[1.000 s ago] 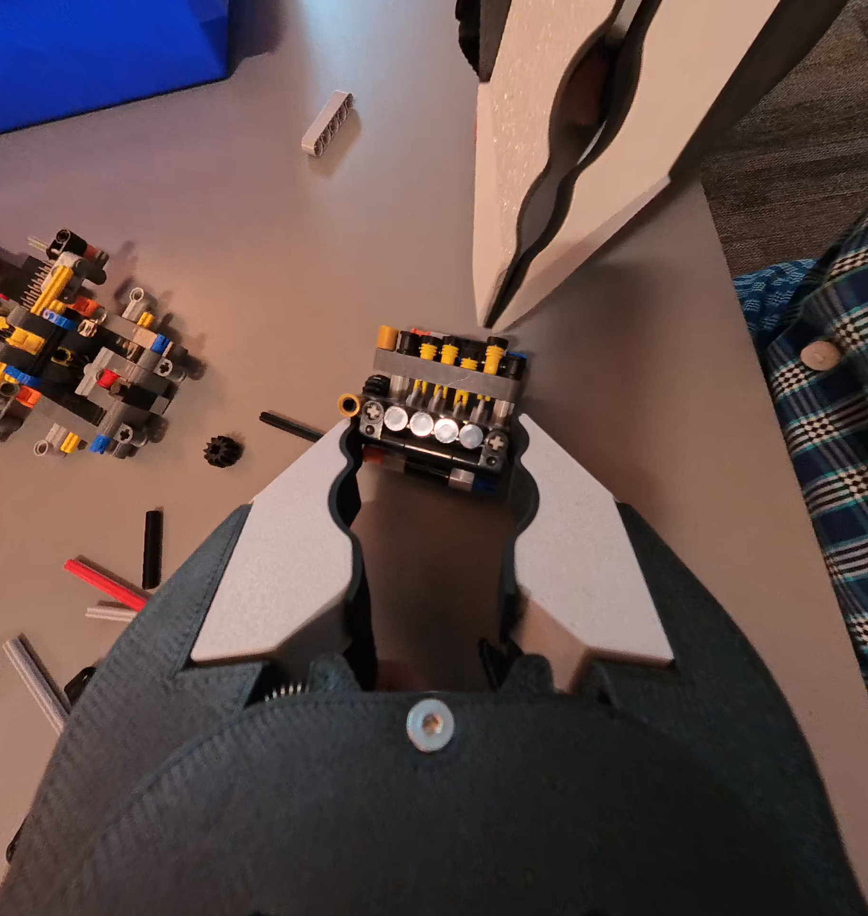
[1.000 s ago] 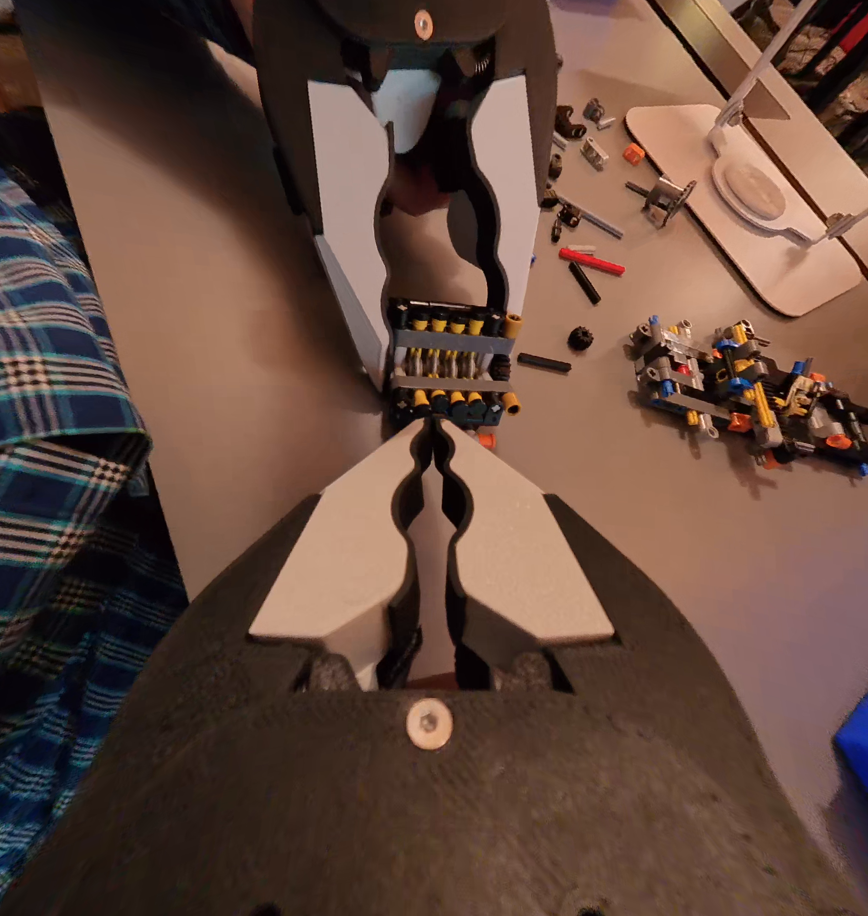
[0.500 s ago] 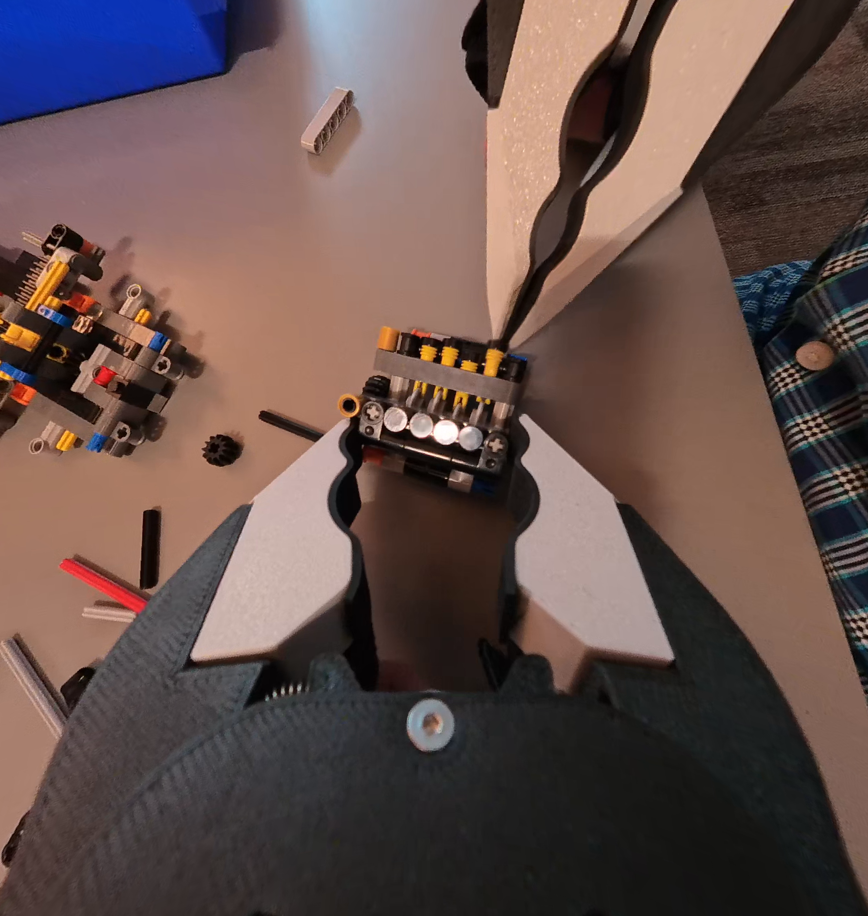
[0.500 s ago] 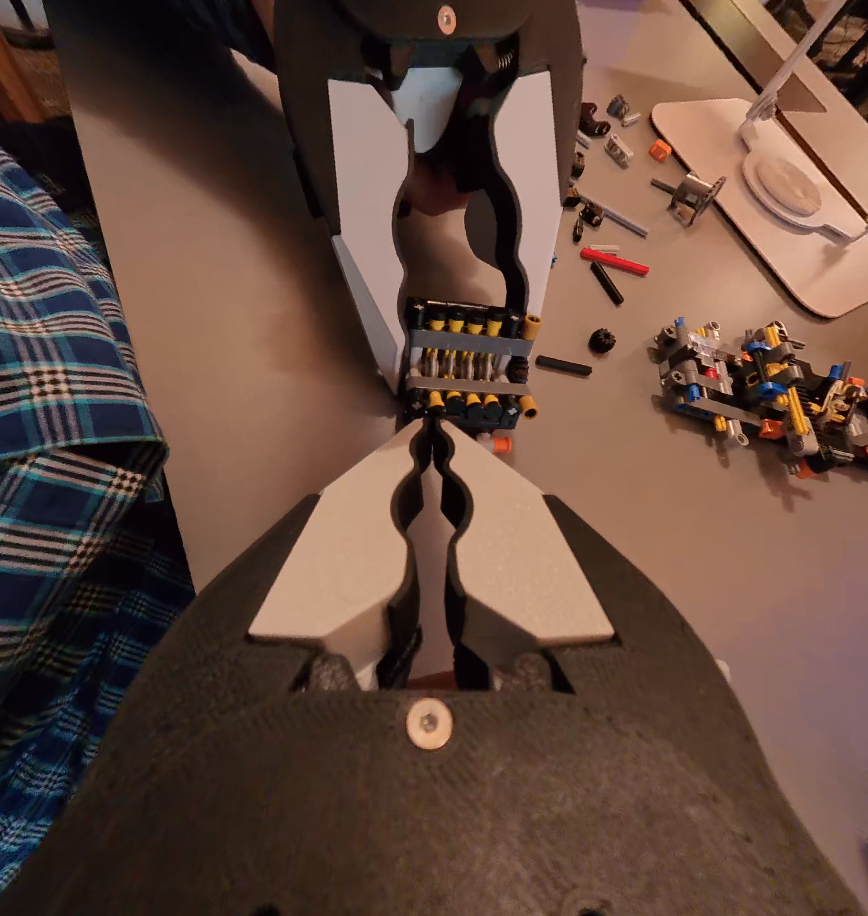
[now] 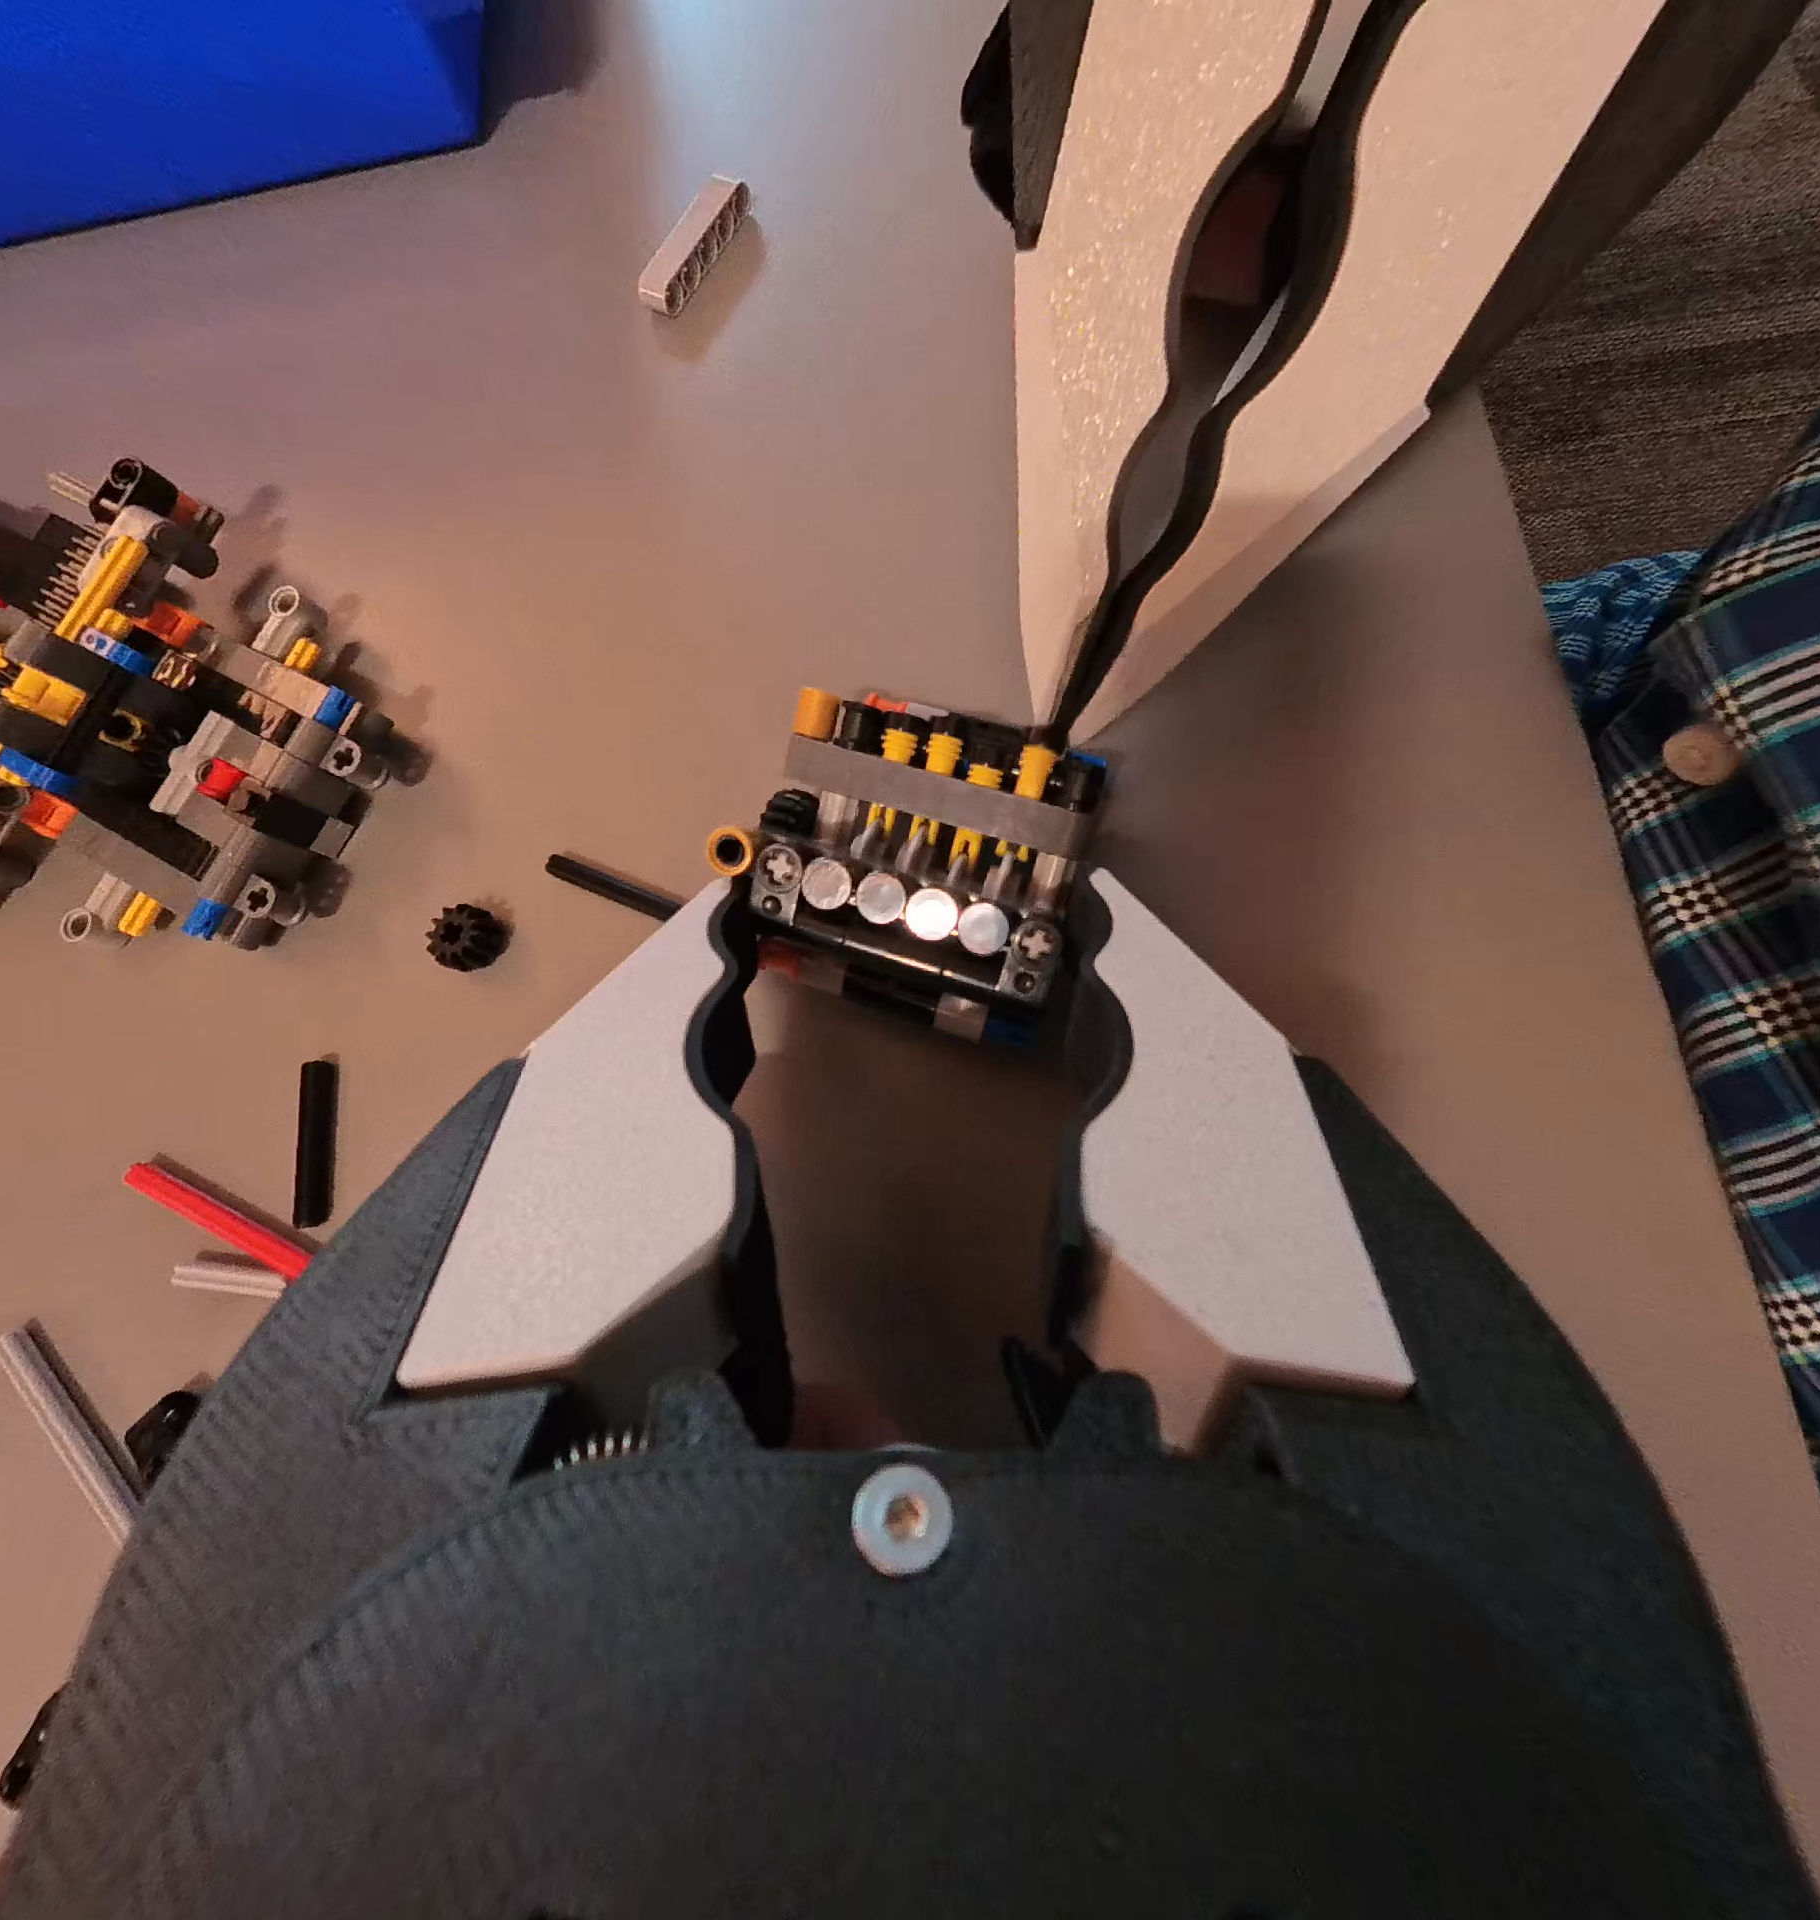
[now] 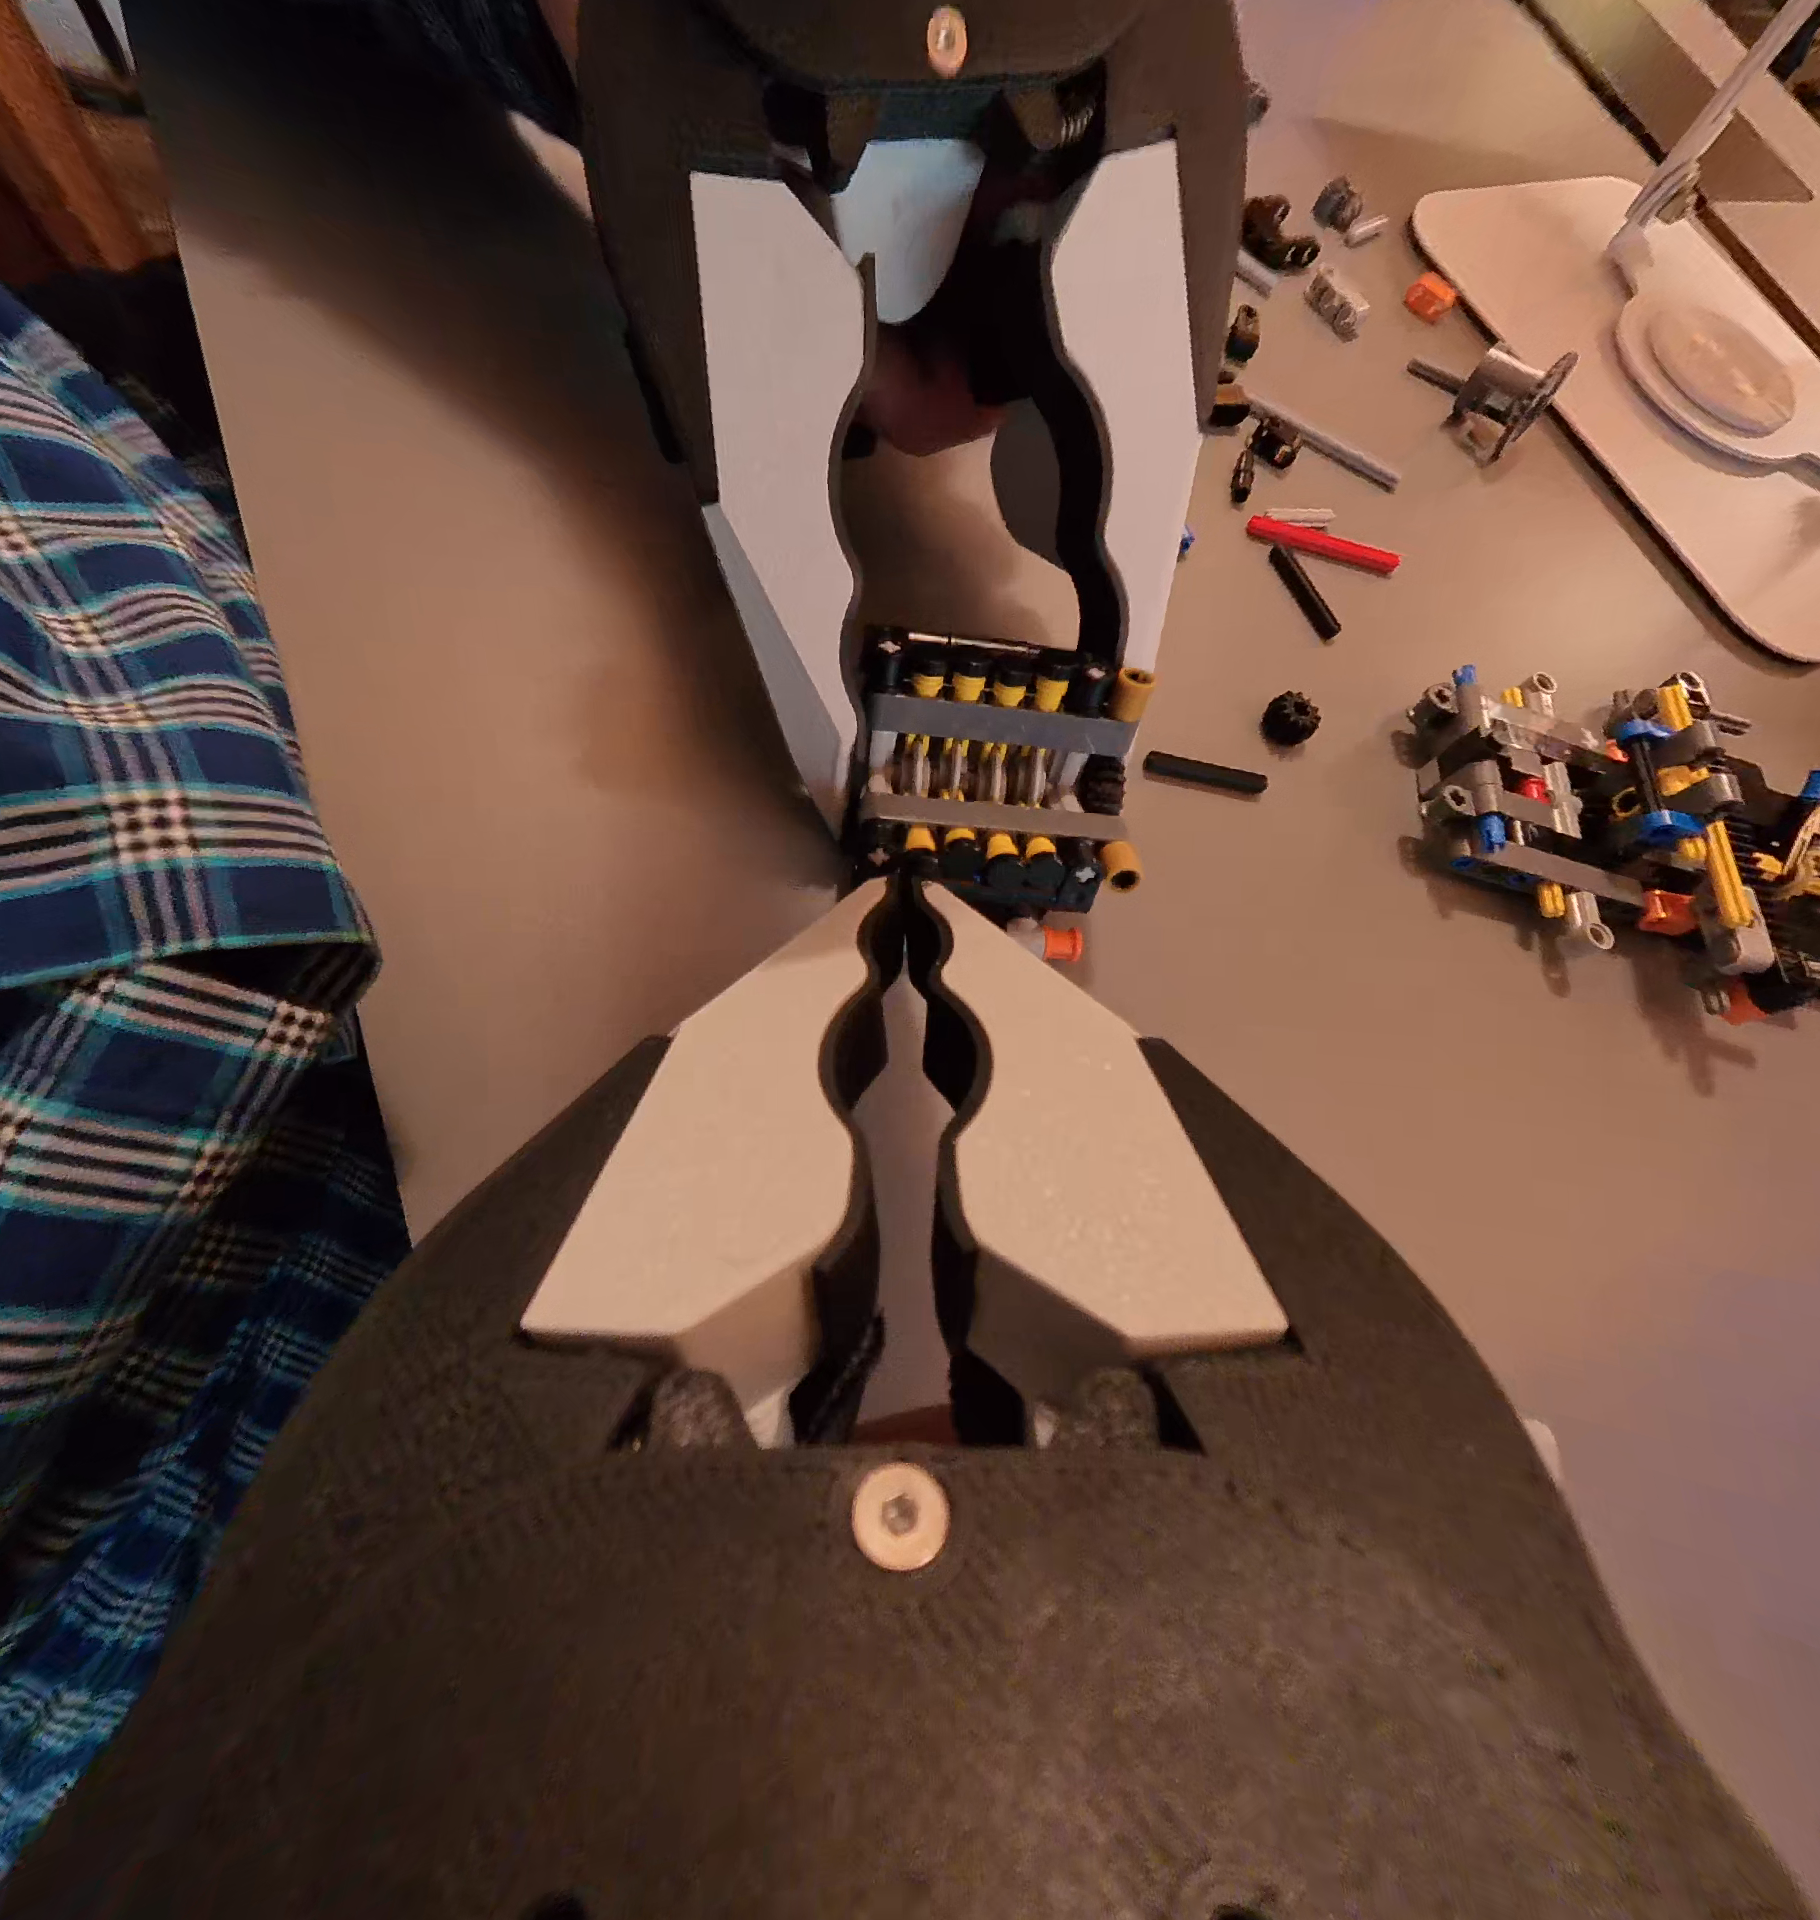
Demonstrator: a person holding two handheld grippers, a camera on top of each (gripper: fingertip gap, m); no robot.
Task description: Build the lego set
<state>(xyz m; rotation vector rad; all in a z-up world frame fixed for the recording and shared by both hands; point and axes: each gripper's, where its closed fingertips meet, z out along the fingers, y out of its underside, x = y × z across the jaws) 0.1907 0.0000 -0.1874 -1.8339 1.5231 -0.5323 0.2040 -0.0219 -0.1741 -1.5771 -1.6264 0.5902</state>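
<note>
The left gripper (image 5: 906,935) is clamping the engine block (image 5: 927,862) between spread jaws on the table (image 5: 573,436), seemingly steadying it, while the right gripper (image 6: 904,894), jaws pressed together, is pushing its tip against the block's near edge.

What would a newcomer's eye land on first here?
The small engine block at the centre of the table, clamped between the left tongs, its shiny round caps catching light. The shut right tongs touch its far edge. Left of it lies the larger colourful chassis assembly.
</note>
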